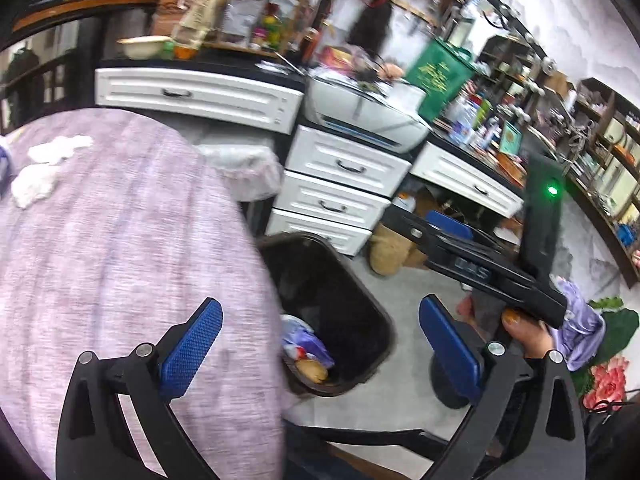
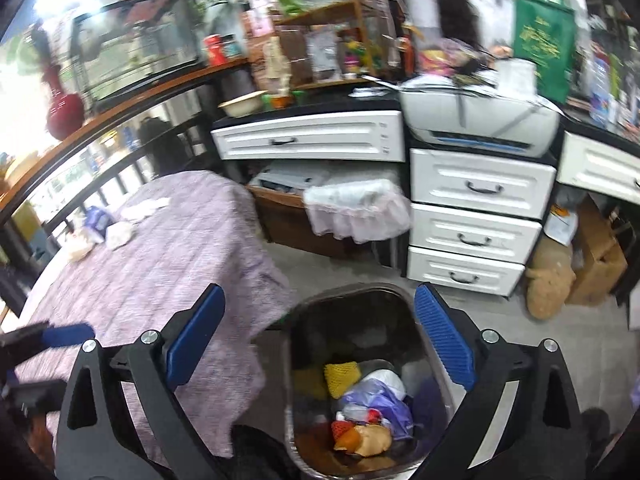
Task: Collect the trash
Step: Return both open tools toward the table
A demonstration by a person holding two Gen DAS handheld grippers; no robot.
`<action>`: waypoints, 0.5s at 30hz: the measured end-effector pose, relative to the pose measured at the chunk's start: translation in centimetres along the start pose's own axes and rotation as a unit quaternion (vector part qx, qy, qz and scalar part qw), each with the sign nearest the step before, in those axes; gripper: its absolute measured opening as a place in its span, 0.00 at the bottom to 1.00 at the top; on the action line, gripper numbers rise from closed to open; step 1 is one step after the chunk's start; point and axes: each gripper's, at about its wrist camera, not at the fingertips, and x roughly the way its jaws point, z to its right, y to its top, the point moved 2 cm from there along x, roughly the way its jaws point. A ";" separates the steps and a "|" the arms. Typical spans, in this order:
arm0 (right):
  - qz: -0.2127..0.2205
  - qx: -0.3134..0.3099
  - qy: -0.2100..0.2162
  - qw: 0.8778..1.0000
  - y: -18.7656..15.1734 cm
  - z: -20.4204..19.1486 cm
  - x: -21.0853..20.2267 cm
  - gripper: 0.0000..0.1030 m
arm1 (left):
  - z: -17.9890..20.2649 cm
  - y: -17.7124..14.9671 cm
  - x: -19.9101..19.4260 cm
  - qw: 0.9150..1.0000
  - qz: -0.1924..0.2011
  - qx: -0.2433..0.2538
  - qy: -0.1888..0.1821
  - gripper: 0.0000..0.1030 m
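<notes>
- Both grippers stood over a dark plastic waste bin (image 2: 360, 380) on the grey floor, just beside a worktop draped in a lilac woven cloth (image 2: 160, 264).
- The left gripper (image 1: 320, 356) had its blue ribbed fingers (image 1: 192, 352) spread wide with nothing between them; part of the cloth and the bin's mouth showed through the gap.
- The right gripper (image 2: 320, 340) was likewise spread wide and empty, its blue fingers (image 2: 444, 340) framing the bin from above.
- Inside the bin lay collected trash: a crumpled lilac plastic bag (image 2: 384, 404), a yellow mesh piece (image 2: 340, 376), and red and orange scraps (image 2: 348, 432).
- More trash waited at the far end of the cloth: crumpled white tissues (image 1: 44, 168) and a small blue-and-white packet (image 2: 98, 218), well apart from the bin.
- Judgement: the step in hand looked like going back for those pieces. Doing it well would mean keeping the fingers wide until they straddle one tissue, pinching the tissue alone and not the cloth beneath, and carrying it fully over the bin's mouth before letting go.
</notes>
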 end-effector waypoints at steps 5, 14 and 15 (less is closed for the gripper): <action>-0.001 -0.046 0.020 0.999 0.5 -3.9 0.4 0.92 | -3.3 0.2 -2.3 0.998 0.016 0.003 0.059 0.95; -0.022 -0.109 0.082 0.990 0.7 -11.8 2.1 0.92 | -10.7 -0.6 -6.4 0.989 0.040 -0.039 0.136 0.95; -0.025 -0.119 0.089 0.989 0.6 -12.8 2.4 0.92 | -11.6 -0.7 -6.9 0.987 0.045 -0.045 0.145 0.95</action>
